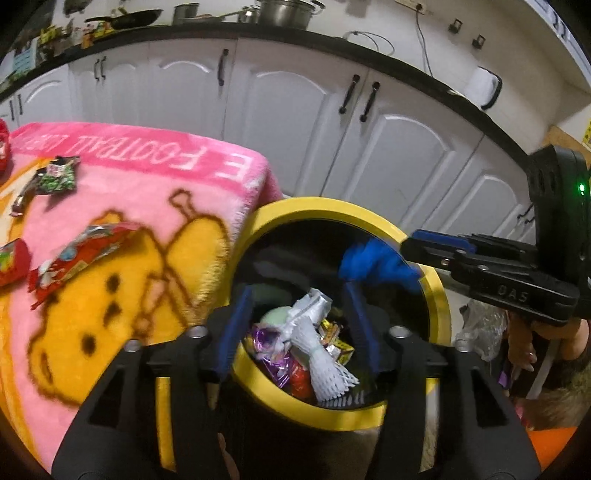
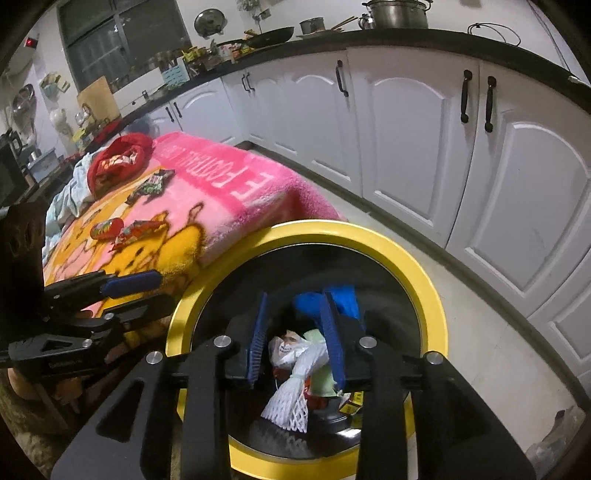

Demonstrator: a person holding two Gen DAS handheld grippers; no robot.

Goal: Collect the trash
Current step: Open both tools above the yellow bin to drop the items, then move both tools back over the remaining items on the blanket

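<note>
Hovering over the yellow-rimmed bin [image 1: 441, 295], both sets of fingers spread and pinching nothing: left gripper [image 1: 299, 328] wider, right gripper [image 2: 297, 339] narrower, each aimed down into the opening. Inside, already collected: a white foam net [image 1: 325, 365], purple foil [image 1: 267, 341], small yellow and red packets, a pale green scrap, and a blue wad [image 1: 373, 264] caught mid-air or resting against the far inner wall, cannot tell which. Judging from that, a good share of the job done, with this drop seemingly just finished.

Still left on the pink blanket [image 1: 155, 192] covering the tabletop: a red wrapper [image 1: 83, 254] near the edge beside the bin, a red roll-shaped packet [image 2: 106, 229] just past it, a green-and-black wrapper [image 1: 57, 179] farther toward the far edge, and a red pouch [image 2: 118, 162] with bright contents near the far corner, possibly trash too. Beyond, crumpled pale cloth at the far end.

Farther back, white cupboard doors [image 2: 402, 147] with black handles under a dark kitchen counter [image 2: 388, 35] holding pots, a pan and jars; a window behind; pale floor alongside.
</note>
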